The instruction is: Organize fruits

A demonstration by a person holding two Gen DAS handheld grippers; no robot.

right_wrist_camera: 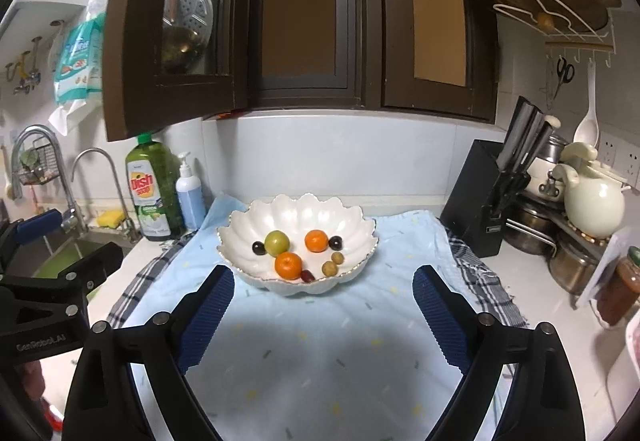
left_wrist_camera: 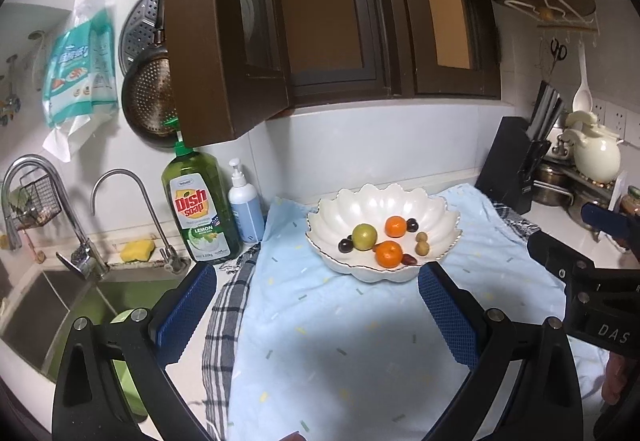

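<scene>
A white scalloped bowl [left_wrist_camera: 436, 221] stands on a light blue cloth [left_wrist_camera: 340, 341] and also shows in the right wrist view [right_wrist_camera: 240, 229]. In it lie a green fruit [right_wrist_camera: 277, 242], two oranges [right_wrist_camera: 288, 265] [right_wrist_camera: 316, 240], dark grapes [right_wrist_camera: 335, 242], small olive-coloured fruits [right_wrist_camera: 330, 268] and a red date [right_wrist_camera: 307, 275]. My left gripper [left_wrist_camera: 316, 315] is open and empty, above the cloth in front of the bowl. My right gripper [right_wrist_camera: 324, 315] is open and empty, also in front of the bowl.
A sink [left_wrist_camera: 60, 305] with taps lies left, with a dish soap bottle [left_wrist_camera: 198, 209] and pump bottle [left_wrist_camera: 244, 205] beside it. A knife block [right_wrist_camera: 484, 209], white jug [right_wrist_camera: 592, 201], pots and jars stand right. An open cabinet door [left_wrist_camera: 208, 41] hangs overhead.
</scene>
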